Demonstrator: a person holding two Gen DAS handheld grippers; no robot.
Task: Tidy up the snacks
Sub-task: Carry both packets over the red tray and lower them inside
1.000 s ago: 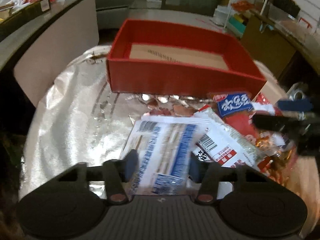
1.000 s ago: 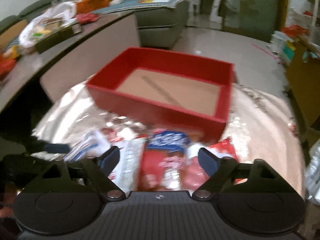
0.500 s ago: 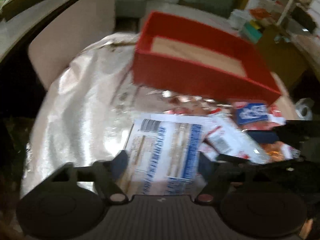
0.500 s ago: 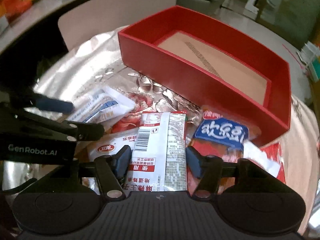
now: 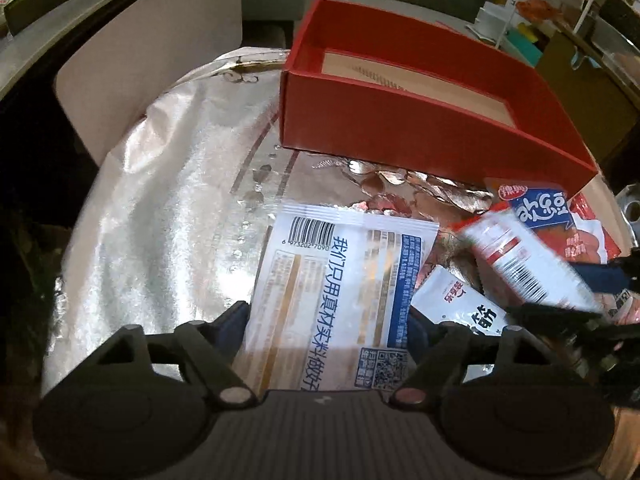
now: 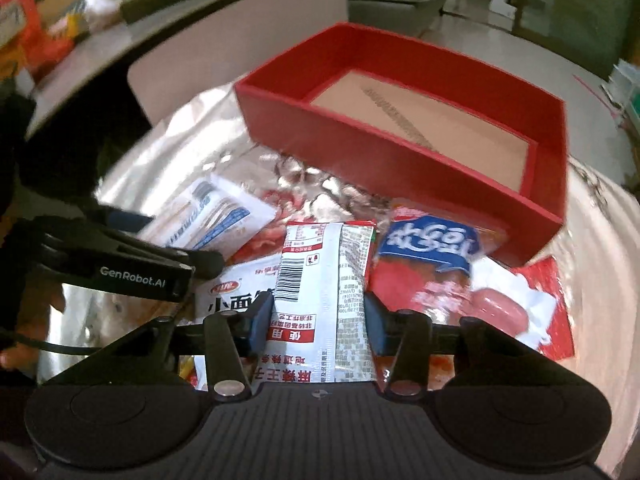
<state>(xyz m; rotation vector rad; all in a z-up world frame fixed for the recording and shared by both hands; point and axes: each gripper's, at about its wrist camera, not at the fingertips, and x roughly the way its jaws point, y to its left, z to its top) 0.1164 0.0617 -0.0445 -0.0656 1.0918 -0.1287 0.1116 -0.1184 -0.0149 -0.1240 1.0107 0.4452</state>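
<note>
Left gripper: your fingers sit on either side of the white-and-blue packet, pads against its two long edges, low over the foil-covered surface.
Right gripper: you have it clamped on the narrow white-and-red sachet, both pads pressing its sides.
Relation: your left gripper lies just beside and left of your right one.

A round table under crinkled silver foil carries a red box, with snack packets heaped just before it.
</note>
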